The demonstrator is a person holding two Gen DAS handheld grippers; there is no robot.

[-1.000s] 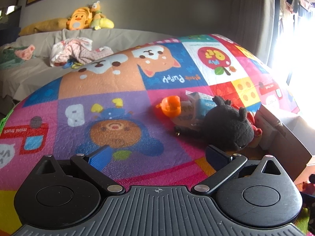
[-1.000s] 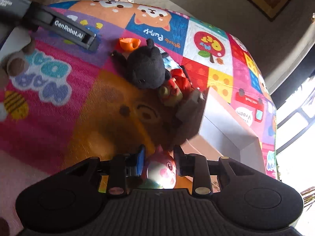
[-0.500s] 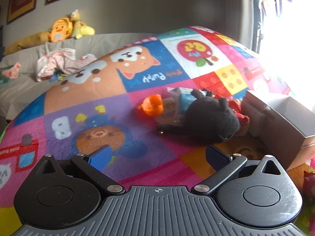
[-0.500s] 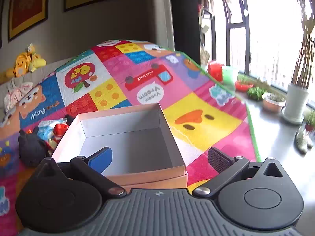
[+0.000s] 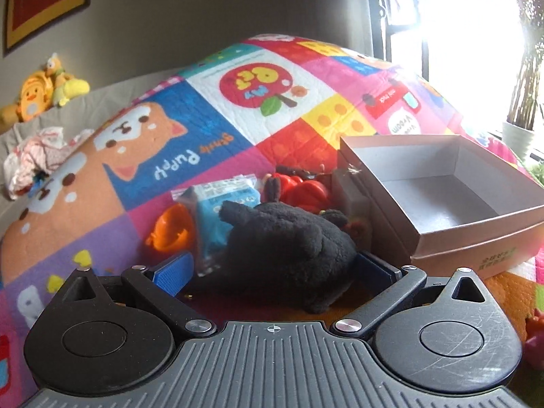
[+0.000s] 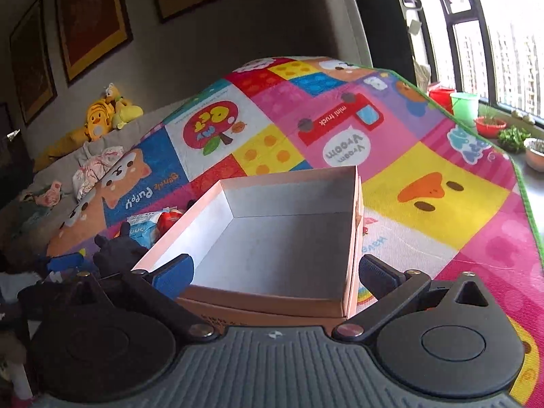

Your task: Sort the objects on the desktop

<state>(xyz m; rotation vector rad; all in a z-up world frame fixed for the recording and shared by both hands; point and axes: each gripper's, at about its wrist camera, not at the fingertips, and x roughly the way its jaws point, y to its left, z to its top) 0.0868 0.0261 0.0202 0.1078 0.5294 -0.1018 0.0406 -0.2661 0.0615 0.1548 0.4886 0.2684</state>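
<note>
A black plush toy lies on the colourful play mat, between the fingers of my open left gripper; the left pad stands clear of it. Behind the plush sit an orange toy, a blue packet and a red toy. An open cardboard box stands just right of them, and its inside looks bare. My right gripper hangs open and empty over the near edge of that box. The black plush shows left of the box.
A pink-red thing lies on the mat at the right edge, cut off. Pots and buckets line the window sill past the mat's green border. A grey sofa with a yellow plush and clothes lies behind.
One second ago my right gripper was shut on a round pink toy; now it is open, empty and faces the box. My left gripper has moved up to the black plush.
</note>
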